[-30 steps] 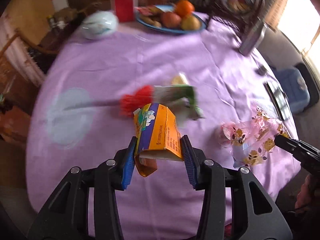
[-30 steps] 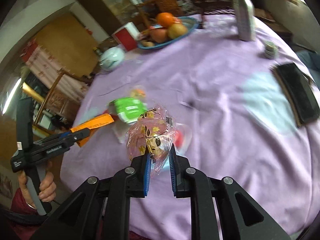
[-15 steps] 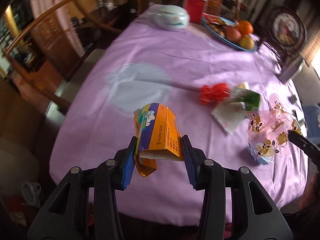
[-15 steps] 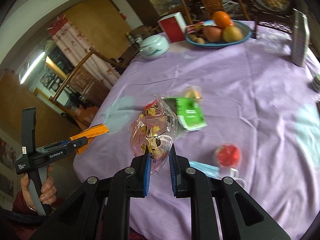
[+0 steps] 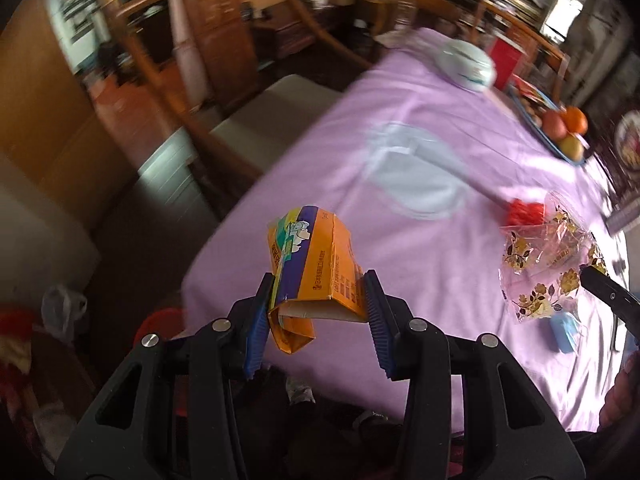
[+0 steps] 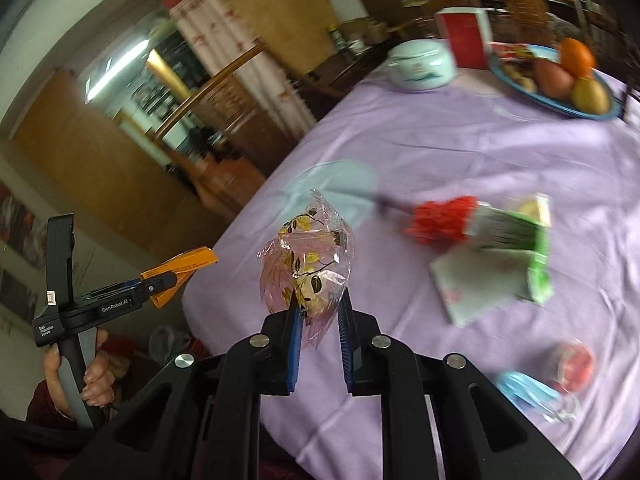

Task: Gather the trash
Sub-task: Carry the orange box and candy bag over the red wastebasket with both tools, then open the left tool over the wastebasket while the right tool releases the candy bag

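Observation:
A crumpled orange carton (image 5: 316, 264) is clamped between the blue pads of my left gripper (image 5: 320, 300), out over the near left edge of the purple tablecloth (image 5: 420, 272). My right gripper (image 6: 318, 312) is shut on a clear plastic wrapper with gold flowers (image 6: 308, 256), held above the same table corner. The right wrist view shows the left gripper (image 6: 156, 286) with the orange carton (image 6: 180, 270) at the left, a hand (image 6: 88, 372) on its handle. On the cloth lie a green packet (image 6: 516, 236), a white paper (image 6: 480, 284) and a blue mask (image 6: 524, 392).
A red duster (image 6: 440, 220) lies mid-table beside the green packet. A small glass (image 6: 572, 364) stands near the mask. At the far end are a pale lidded bowl (image 6: 420, 64), a red box (image 6: 464, 36) and a fruit plate (image 6: 560, 76). A wooden chair (image 5: 224, 92) stands left of the table.
Both grippers have swung left toward the table's left edge, each keeping its load. The views have rolled, and the chair and floor beside the table now show.

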Motion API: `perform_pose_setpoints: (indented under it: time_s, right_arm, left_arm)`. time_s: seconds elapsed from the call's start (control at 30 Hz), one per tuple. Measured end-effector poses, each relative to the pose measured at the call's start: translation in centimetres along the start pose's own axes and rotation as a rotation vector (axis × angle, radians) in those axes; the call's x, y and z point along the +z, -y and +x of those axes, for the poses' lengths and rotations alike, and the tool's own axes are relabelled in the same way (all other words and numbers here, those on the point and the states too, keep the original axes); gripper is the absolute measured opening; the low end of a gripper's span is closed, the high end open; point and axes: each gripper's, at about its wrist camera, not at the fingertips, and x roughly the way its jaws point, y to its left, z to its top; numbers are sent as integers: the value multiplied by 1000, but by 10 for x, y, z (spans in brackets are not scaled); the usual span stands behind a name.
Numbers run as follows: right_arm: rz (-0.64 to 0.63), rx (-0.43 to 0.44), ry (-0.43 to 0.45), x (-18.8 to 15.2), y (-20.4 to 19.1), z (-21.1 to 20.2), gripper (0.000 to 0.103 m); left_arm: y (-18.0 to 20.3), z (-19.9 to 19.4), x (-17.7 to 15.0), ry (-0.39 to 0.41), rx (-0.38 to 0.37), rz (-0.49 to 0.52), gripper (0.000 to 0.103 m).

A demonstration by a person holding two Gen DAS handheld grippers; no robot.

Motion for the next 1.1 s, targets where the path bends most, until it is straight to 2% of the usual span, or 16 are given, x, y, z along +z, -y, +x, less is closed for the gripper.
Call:
perform_pose_setpoints:
  time_s: [0.23, 0.4, 0.53, 0.63, 0.77, 0.93, 1.1]
  right_arm:
    - [-126, 81, -99, 14, -59, 47, 17]
    - [-209, 135, -161, 16, -101, 75, 17]
    - [-267, 163, -202, 14, -132, 92, 17]
    - [-296, 173, -229, 12, -151, 102, 17]
    - [-333, 180, -261, 8, -173, 113, 17]
    - [-377, 200, -306, 1, -203, 131, 17]
    - [-439, 240, -363, -11, -235, 149, 17]
  left_arm:
    - [-88, -6, -32, -34, 91, -195, 45]
    - [-149, -5, -65, -86, 154, -335, 45]
    - [-187, 4, -91, -141, 173, -437, 45]
    - [-210, 14, -106, -186, 158, -504, 48]
    - [-227, 19, -116, -218, 157, -561, 72]
    - [-240, 15, -115, -204, 172, -596, 75]
    - [-263, 5, -127, -195, 192, -658, 77]
